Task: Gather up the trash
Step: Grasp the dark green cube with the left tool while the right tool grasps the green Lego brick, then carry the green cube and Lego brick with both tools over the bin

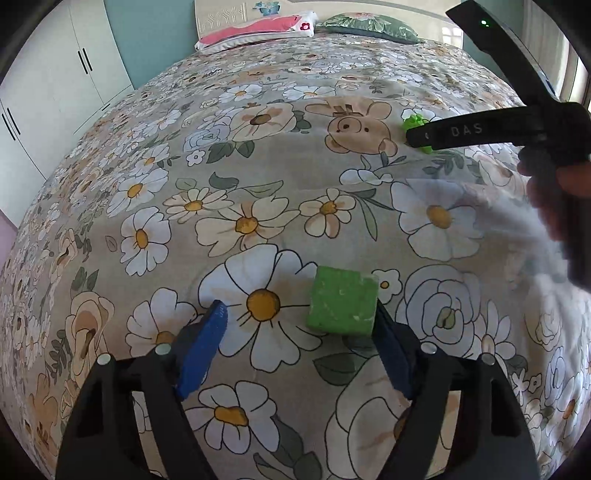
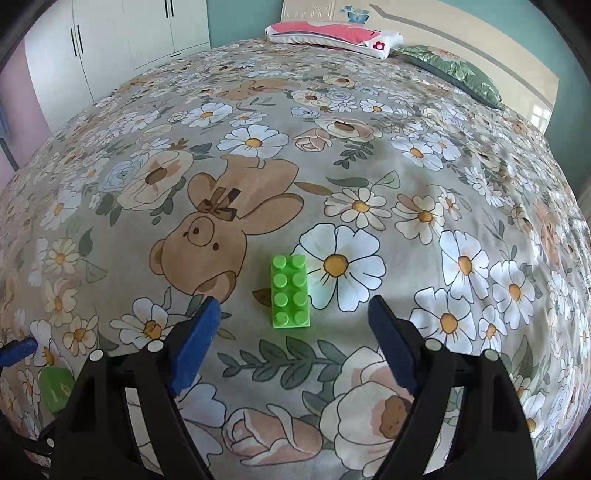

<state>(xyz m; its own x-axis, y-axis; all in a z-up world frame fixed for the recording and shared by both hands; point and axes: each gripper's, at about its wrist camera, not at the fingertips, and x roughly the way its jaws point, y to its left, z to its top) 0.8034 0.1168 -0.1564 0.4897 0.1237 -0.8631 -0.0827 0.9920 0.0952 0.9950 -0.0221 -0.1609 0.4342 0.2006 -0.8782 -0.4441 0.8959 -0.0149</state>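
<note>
A floral bedspread [image 2: 424,177] is seen. Left tongs [image 1: 299,319] are spread beside a green cube [image 1: 342,306]; right tongs [image 2: 293,314] are spread around a green brick [image 2: 290,291].

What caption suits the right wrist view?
Open right gripper poised over a green toy brick on the floral bedspread.

green brick [image 1: 417,127]: my right gripper's black body covers most of it in the left wrist view, only a studded corner shows
my hand [image 1: 554,199]: blurred, cut by the right edge beyond my left jaws
green cube [image 2: 55,384]: left of my right jaws, partly hidden behind the black frame
my left gripper's fingertip [image 2: 16,350]: cut by the left edge of the right wrist view
green pillow [image 1: 365,24]: far ahead of my left jaws, pattern too small to tell
</note>
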